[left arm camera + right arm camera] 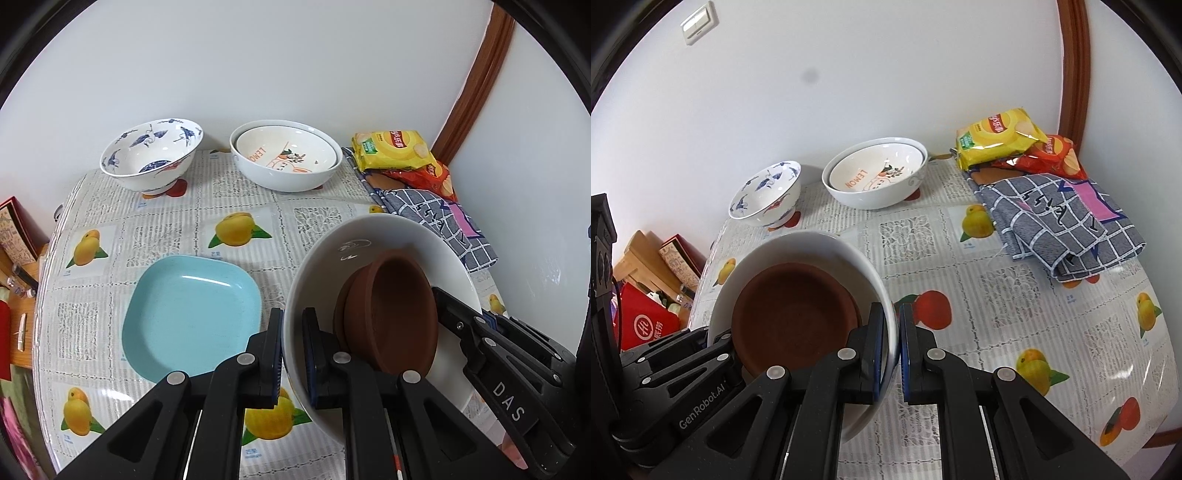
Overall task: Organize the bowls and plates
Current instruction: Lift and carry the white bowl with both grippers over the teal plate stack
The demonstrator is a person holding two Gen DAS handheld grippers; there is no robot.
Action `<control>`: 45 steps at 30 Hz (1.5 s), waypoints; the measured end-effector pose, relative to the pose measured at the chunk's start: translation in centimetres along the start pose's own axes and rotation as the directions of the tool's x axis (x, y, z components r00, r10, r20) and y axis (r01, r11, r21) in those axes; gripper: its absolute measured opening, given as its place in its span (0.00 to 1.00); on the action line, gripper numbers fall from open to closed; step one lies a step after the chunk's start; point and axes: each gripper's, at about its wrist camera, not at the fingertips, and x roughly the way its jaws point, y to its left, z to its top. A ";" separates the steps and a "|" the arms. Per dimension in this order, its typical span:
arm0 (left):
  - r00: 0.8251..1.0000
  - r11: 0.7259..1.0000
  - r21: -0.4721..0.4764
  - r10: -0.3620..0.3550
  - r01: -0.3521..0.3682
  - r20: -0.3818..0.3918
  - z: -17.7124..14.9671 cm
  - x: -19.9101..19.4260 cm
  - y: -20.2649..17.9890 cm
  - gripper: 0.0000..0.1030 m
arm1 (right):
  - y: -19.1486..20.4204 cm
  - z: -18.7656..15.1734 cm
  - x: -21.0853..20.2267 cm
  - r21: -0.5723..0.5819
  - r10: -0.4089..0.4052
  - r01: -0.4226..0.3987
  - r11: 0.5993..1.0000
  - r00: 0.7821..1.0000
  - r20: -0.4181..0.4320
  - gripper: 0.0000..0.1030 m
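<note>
A large white bowl (373, 236) holds brown clay dishes (391, 314) stacked inside it. My left gripper (293, 354) is shut on the bowl's left rim. My right gripper (891, 350) is shut on its right rim (882, 295), with the brown dishes (790, 314) showing inside. The bowl is held between both grippers above the table and tilted. A light blue square plate (192, 314) lies on the table to the bowl's left. A blue-patterned bowl (151, 158) and a "LEMON" bowl nested in a white bowl (286, 157) stand at the back.
Yellow and red chip bags (997, 136) and a folded checked cloth (1060, 221) lie at the back right. The fruit-print tablecloth (979, 295) covers the table. Boxes and a red bag (646, 325) sit beyond the left edge.
</note>
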 end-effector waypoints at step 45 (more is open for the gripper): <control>0.997 0.992 -0.110 0.056 -0.062 -0.055 0.7 3.8 9.3 0.10 | 7.1 0.4 7.7 -0.072 0.052 -0.058 0.996 0.994 -0.093 0.08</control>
